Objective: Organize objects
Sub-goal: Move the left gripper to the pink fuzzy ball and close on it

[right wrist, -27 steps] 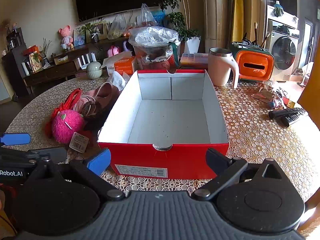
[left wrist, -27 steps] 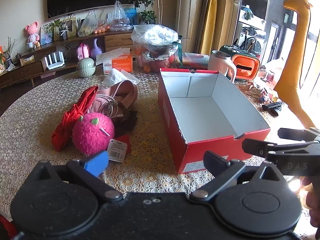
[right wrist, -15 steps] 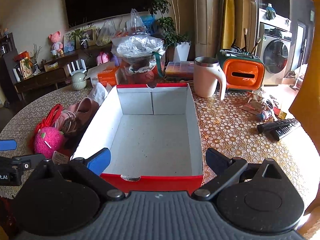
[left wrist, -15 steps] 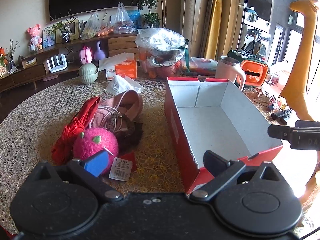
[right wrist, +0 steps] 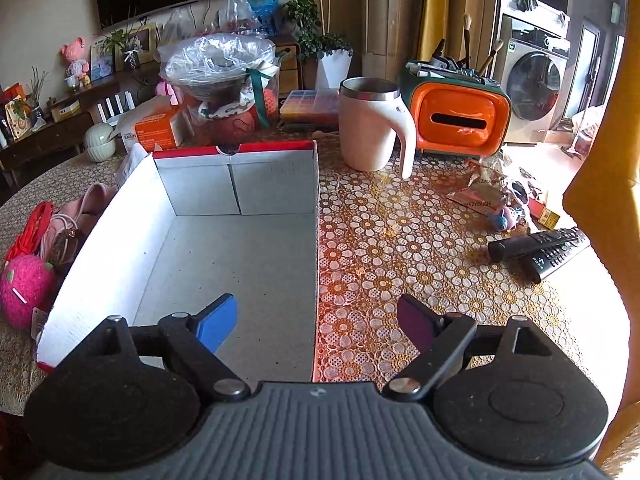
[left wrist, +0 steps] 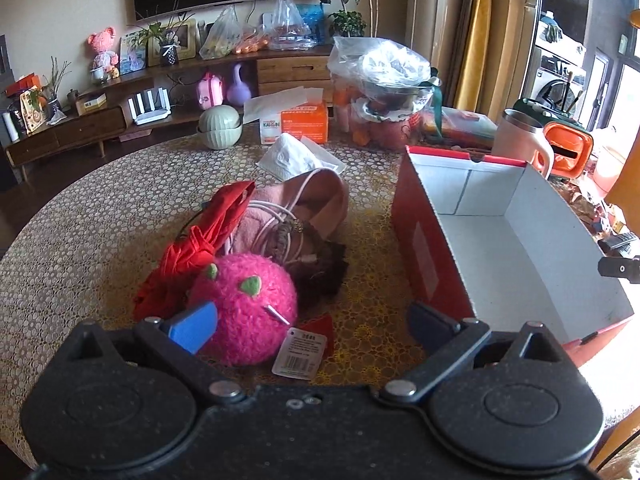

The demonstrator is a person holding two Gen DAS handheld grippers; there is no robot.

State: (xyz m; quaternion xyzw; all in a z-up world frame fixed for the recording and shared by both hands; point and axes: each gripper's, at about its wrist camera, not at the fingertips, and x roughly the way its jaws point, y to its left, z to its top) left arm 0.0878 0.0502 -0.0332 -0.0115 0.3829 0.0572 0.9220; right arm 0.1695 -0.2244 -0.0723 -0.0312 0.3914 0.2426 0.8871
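An empty red shoebox with a white inside [left wrist: 516, 248] [right wrist: 240, 248] stands on the round table. Left of it lies a pile: a fluffy pink ball with a paper tag [left wrist: 244, 304] [right wrist: 22, 286], a folded red umbrella [left wrist: 204, 240], a pink shoe with white cords [left wrist: 304, 204] and a dark hair piece [left wrist: 324, 268]. My left gripper [left wrist: 310, 322] is open and empty, just in front of the pink ball. My right gripper [right wrist: 316, 322] is open and empty, over the box's near right wall. A tip of it shows in the left wrist view [left wrist: 618, 268].
Behind the box stand a white mug [right wrist: 370, 124], an orange tissue holder [right wrist: 460, 120], a bagged fruit basket [right wrist: 224, 76], an orange tissue carton [left wrist: 300, 122] and a green jar [left wrist: 220, 126]. Two remotes [right wrist: 540, 248] and wrappers [right wrist: 488, 192] lie right.
Both grippers moved forward and closer to the table. The left one swung left toward the pink ball; the right one moved right, over the box's right wall.
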